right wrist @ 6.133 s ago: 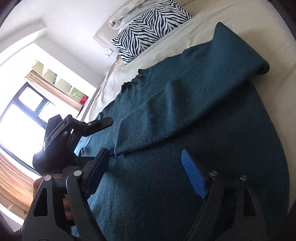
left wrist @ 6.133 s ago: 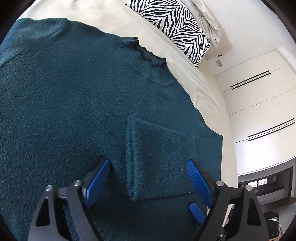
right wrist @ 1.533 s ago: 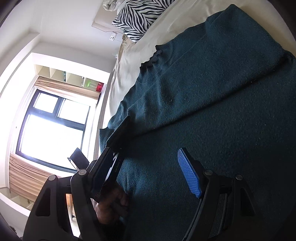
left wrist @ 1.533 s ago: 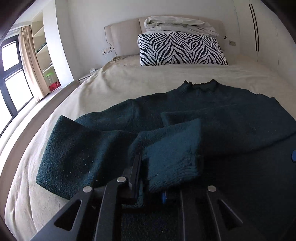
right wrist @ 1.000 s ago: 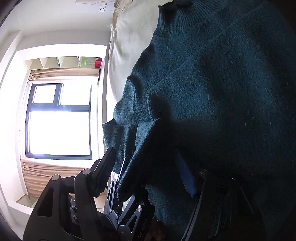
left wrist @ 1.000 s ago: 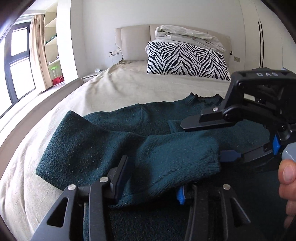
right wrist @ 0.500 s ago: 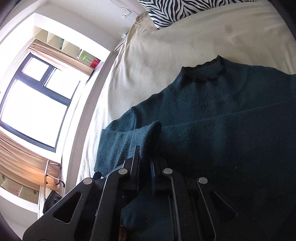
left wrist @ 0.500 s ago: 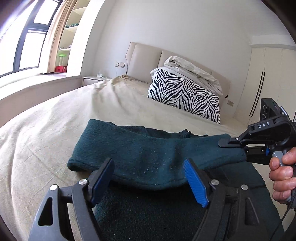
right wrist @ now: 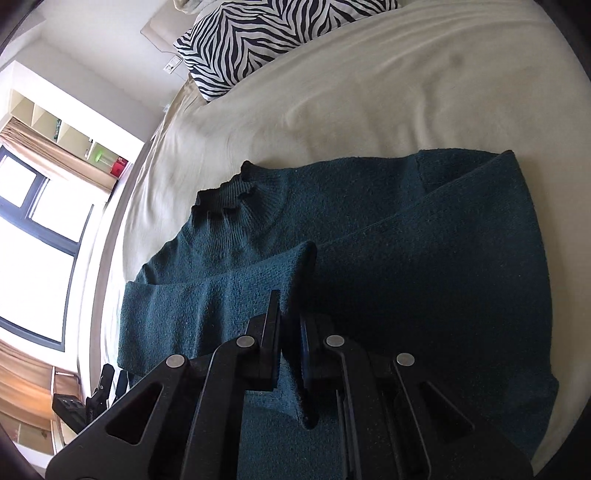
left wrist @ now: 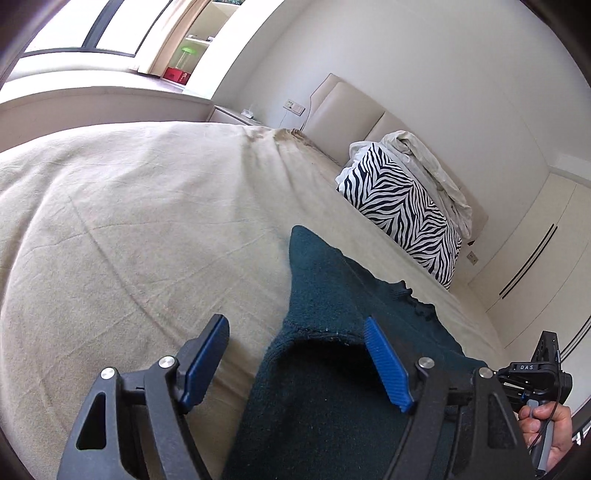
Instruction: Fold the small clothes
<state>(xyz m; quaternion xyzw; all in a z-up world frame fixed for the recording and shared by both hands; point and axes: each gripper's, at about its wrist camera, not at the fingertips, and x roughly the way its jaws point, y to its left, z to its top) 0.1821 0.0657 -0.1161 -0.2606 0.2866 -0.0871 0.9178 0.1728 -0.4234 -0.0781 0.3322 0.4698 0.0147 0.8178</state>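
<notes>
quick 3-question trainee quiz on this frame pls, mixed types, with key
1. True or false: the left gripper is shut on the sweater.
2. The right gripper grips which part? A) collar B) sleeve cuff C) bottom hem
3. Fill in: the pillow at the head of the bed has a ____ pattern.

Key
1. False. Its jaws stand apart, with sweater fabric and bed between them.
2. B. The jaws are closed on the end of the sleeve, which lies across the sweater's body; the collar lies free, farther up the bed.
3. Zebra.
</notes>
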